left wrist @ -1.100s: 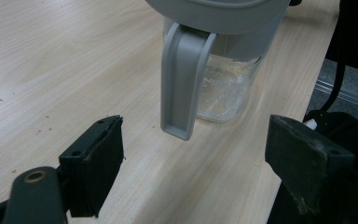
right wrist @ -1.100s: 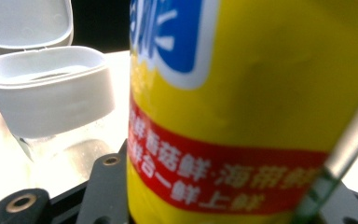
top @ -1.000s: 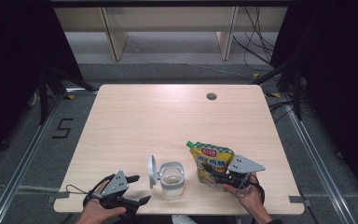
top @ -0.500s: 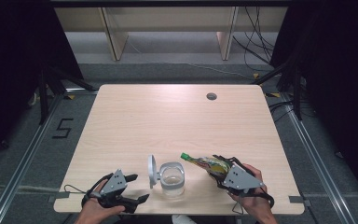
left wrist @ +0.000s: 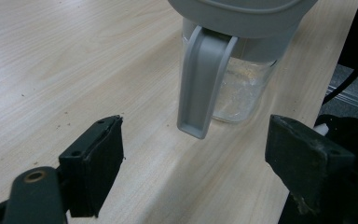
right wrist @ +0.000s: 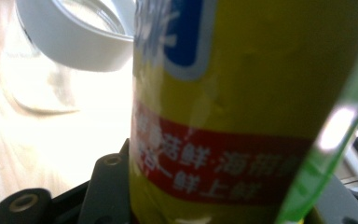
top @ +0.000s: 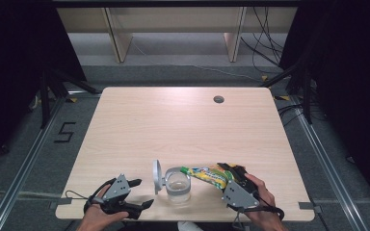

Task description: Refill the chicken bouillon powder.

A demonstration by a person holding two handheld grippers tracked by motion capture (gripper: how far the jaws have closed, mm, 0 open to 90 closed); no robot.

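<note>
yellow packet held over the open jar

the right gripper [top: 223,174] is clamped on a yellow snack packet [top: 207,174], which lies tilted with its green top edge over the mouth of the glass jar [top: 178,186]. the jar stands near the front edge of the bench [top: 173,125], its grey lid [top: 157,170] flipped up. the left gripper [top: 142,193] rests just beside the jar with its jaws wide apart, holding nothing.

Pale wooden table [top: 183,125], clear lidded jar [top: 178,186] on it
</note>
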